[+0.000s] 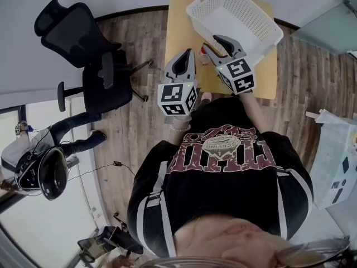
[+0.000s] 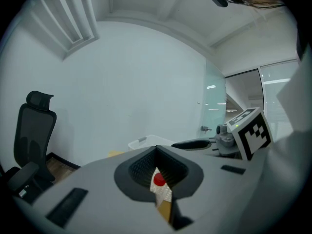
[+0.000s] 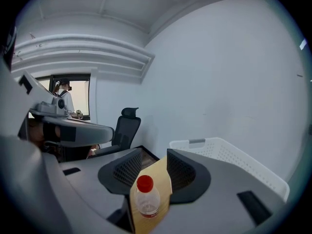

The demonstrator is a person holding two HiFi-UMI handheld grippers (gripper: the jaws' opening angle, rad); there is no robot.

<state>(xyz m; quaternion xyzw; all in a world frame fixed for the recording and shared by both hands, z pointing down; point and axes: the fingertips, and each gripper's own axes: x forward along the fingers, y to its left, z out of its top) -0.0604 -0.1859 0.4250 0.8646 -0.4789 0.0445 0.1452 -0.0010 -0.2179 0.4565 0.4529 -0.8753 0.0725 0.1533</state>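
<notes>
A small clear bottle with a red cap [image 3: 145,199] stands on a yellow-wood table [image 1: 181,21], beyond my right gripper's [image 3: 154,152] open jaws and not between them. In the head view the right gripper [image 1: 210,42] hovers over the table edge beside a white mesh basket [image 1: 234,15]. My left gripper [image 1: 187,53] is held just left of it, its jaws together and holding nothing. In the left gripper view, the bottle's red cap [image 2: 159,180] shows through the slit below the left gripper's [image 2: 156,150] meeting tips. The right gripper's marker cube [image 2: 251,133] is at right.
A black office chair [image 1: 83,49] stands on the wooden floor left of the table. Another person [image 1: 44,155] sits at far left. A white surface with small items [image 1: 337,155] is at right. The basket [image 3: 229,155] fills the table's right half.
</notes>
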